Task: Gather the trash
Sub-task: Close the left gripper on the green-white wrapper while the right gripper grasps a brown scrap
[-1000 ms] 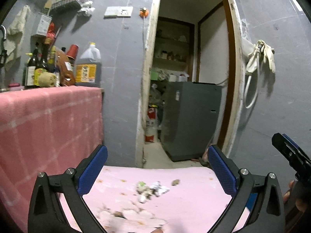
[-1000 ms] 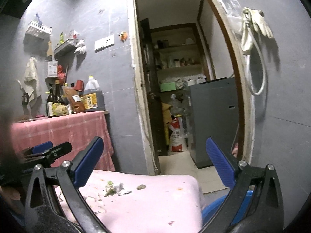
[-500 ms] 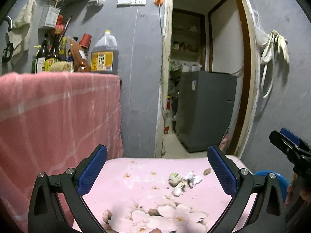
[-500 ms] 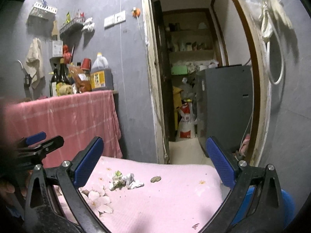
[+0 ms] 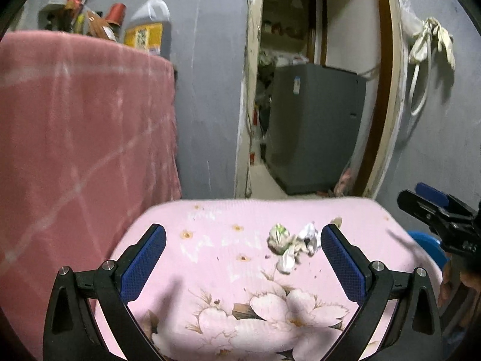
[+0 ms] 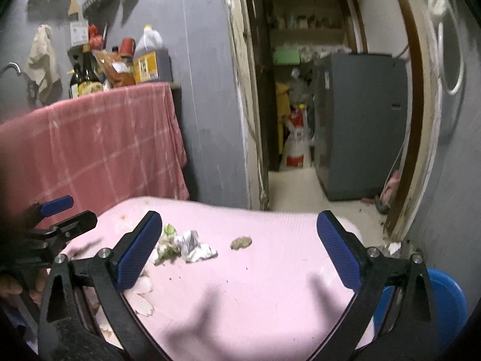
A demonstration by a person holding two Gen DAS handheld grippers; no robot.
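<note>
A small heap of crumpled white and green paper trash (image 5: pixel 290 245) lies on a pink flowered cloth (image 5: pixel 216 270) covering a low table. It also shows in the right wrist view (image 6: pixel 183 245), with a small brownish scrap (image 6: pixel 240 242) to its right. My left gripper (image 5: pixel 243 258) is open and empty above the cloth, the trash just inside its right finger. My right gripper (image 6: pixel 240 249) is open and empty, the trash beside its left finger. Each gripper shows at the edge of the other's view.
A blue bin (image 6: pixel 448 307) stands low at the table's right side. A counter draped in pink checked cloth (image 5: pixel 84 138) with bottles (image 6: pixel 87 75) and an oil jug (image 5: pixel 148 27) is on the left. An open doorway with a grey appliance (image 5: pixel 312 126) lies ahead.
Both grippers have tilted down and moved closer over the pink table. The trash now sits nearer and larger between the fingers. Both stay open.
</note>
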